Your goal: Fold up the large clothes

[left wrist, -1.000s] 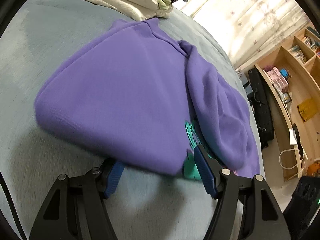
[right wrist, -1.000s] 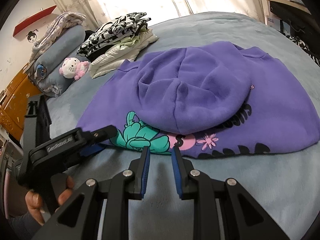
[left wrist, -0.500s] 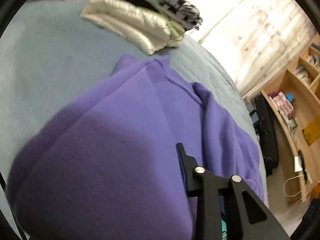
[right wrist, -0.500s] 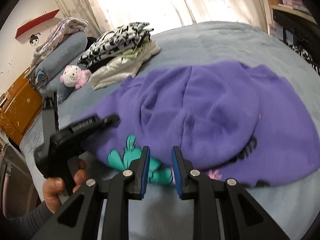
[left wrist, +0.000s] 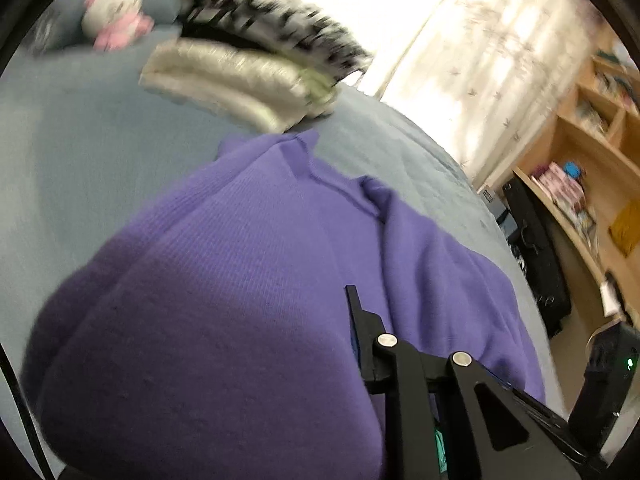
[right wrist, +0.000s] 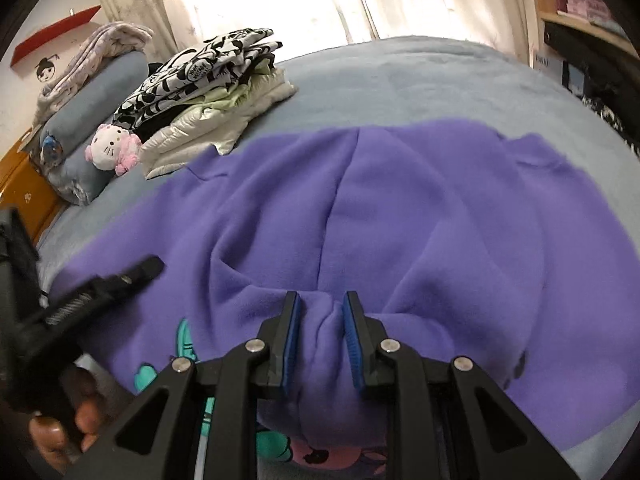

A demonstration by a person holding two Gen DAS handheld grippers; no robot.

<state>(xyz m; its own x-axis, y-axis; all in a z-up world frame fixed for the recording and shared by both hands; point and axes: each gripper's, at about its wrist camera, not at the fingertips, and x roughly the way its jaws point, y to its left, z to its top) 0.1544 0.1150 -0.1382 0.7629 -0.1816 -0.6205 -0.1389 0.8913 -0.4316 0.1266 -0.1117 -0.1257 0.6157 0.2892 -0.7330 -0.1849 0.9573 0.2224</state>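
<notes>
Right wrist view shows the hoodie [right wrist: 400,208] spread mid-frame on the bed [right wrist: 400,76], partly folded, right gripper [right wrist: 320,336] clamped on a fold, left gripper [left wrist: 352,320] closing on cloth, so further folds likely remain.

— What do we see of our right gripper [right wrist: 319,322]?
— Black angular arms, blue pads, silver screws at the joints.
— And our left gripper [left wrist: 352,320]?
— The same black frame, with silver screws.
</notes>
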